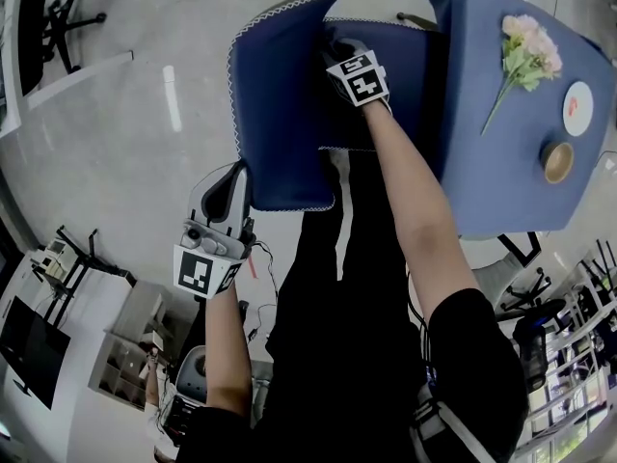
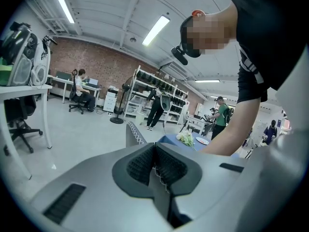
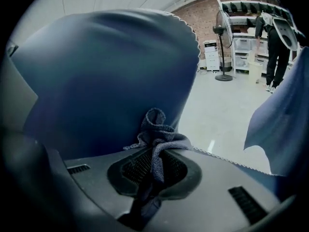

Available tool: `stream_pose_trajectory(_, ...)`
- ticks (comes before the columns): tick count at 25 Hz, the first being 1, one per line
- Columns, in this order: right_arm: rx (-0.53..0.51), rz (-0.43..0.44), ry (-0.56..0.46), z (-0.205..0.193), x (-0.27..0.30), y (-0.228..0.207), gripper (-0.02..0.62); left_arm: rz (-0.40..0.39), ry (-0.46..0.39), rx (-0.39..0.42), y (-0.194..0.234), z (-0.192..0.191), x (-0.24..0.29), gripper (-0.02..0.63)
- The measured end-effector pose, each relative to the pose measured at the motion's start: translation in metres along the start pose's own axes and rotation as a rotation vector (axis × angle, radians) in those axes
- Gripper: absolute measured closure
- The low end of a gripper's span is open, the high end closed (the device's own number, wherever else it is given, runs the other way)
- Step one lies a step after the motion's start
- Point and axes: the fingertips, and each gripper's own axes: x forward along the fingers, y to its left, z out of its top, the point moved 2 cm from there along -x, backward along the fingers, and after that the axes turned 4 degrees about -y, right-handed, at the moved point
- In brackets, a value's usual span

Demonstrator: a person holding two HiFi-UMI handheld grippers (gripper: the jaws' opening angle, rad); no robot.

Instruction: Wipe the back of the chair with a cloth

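Two grippers: right gripper (image 3: 153,166) clenched on the cloth (image 3: 155,129) at the chair back (image 3: 106,71), left gripper (image 2: 155,166) pressed shut.

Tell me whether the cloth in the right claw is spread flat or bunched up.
Bunched up. The cloth sits crumpled in a wad, pinched between the jaws of the right claw, in front of the chair back.

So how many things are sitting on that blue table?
3: a bunch of flowers on the left, a white plate near the picture's right edge, a brown cup just below it. More may lie out of frame.
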Motion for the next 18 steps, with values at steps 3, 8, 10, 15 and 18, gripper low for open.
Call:
stream_pose_trajectory(3,0.012,0.006,0.019,-0.013,0.002,0.008,0.537,0.001,-0.006,-0.001,0.001,0.001,-0.002,0.581)
stream_pose_trajectory(8,0.03,0.056,0.062,-0.04,0.002,0.022,0.537,-0.006,-0.002,-0.003,0.001,-0.001,-0.001,0.581)
stream_pose_trajectory(10,0.032,0.077,0.075,-0.051,0.001,0.027,0.538,-0.011,-0.003,0.001,0.001,-0.002,-0.001,0.581)
stream_pose_trajectory(15,0.056,0.101,0.081,-0.073,-0.001,0.04,0.538,-0.02,-0.024,0.002,0.0,0.0,0.0,0.581)
stream_pose_trajectory(18,0.087,0.121,0.081,-0.085,-0.006,0.051,0.538,-0.014,-0.012,0.015,0.001,-0.002,-0.002,0.581)
